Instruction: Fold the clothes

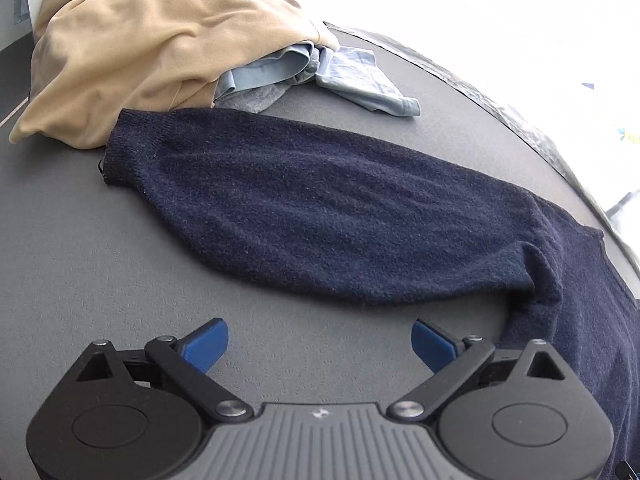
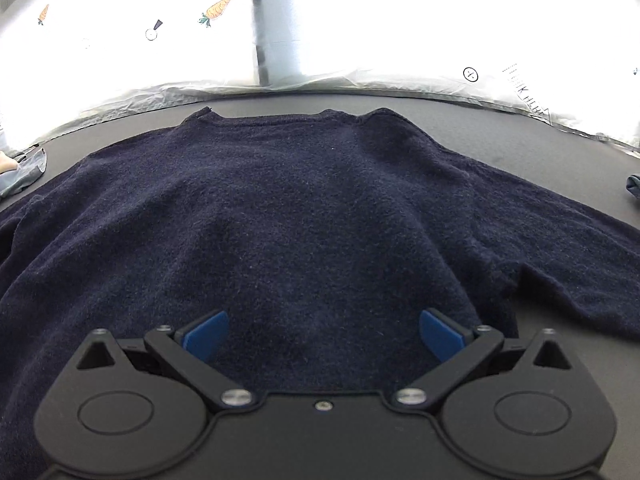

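Note:
A dark navy knit sweater (image 2: 288, 208) lies spread flat on the grey table, its neckline toward the far edge and both sleeves stretched out sideways. In the left wrist view one sleeve (image 1: 304, 208) runs across the middle, cuff at the upper left. My left gripper (image 1: 320, 340) hovers open over bare table just in front of that sleeve, nothing between its blue pads. Over the sweater's lower body my right gripper (image 2: 323, 334) stands wide open, with the knit below it and nothing gripped.
A crumpled tan garment (image 1: 152, 40) and light blue clothes (image 1: 352, 76) lie heaped beyond the sleeve's cuff. The grey table (image 1: 80, 248) ends at a plastic-covered far edge (image 2: 360, 80). A small dark item (image 2: 634, 186) sits at the far right.

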### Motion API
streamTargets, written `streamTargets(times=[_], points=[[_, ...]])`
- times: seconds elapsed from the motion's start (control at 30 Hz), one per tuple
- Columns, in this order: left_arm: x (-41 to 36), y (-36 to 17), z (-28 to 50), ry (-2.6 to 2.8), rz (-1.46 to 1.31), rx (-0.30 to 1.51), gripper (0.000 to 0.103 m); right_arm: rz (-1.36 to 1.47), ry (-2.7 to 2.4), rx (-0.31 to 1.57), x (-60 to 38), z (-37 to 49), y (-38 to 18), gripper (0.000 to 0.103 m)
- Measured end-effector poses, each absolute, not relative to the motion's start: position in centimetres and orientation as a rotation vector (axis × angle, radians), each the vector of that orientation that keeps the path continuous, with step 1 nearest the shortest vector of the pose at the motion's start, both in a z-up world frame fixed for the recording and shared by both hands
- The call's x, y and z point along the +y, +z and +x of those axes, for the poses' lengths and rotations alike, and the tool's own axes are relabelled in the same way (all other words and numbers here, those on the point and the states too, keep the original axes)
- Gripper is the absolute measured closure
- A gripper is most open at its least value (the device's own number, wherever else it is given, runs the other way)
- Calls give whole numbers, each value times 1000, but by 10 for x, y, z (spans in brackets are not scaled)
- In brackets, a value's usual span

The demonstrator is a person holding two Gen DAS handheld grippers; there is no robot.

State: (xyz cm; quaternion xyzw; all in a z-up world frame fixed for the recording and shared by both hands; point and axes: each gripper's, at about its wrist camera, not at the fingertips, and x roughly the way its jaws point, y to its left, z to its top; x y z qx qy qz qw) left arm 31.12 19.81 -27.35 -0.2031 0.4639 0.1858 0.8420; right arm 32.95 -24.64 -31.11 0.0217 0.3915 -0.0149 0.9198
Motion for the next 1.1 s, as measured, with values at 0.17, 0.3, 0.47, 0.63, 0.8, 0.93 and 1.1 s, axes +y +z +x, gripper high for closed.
streamTargets(times=[0.17,0.3,0.47,0.63,0.8,0.93,1.1], points=[[219,-284,313,425,-346,982,5,31,-51,726,-239,312,-323,0],[246,-291,309,493,-370,976,5,31,-59,701,-239,313,-326,0],[271,-294,312,540,-372,939,4,31,-61,690,-238,312,-326,0],[288,-300,325,614,-364,896,2,32,-61,688,-238,313,-326,0],[288,-304,335,687,-338,804,14,32,-62,687,-238,312,-326,0],[277,-296,339,619,-332,773,85,33,-62,686,-238,312,-326,0],[233,-272,346,427,-254,751,92,34,-62,685,-237,312,-326,0]])
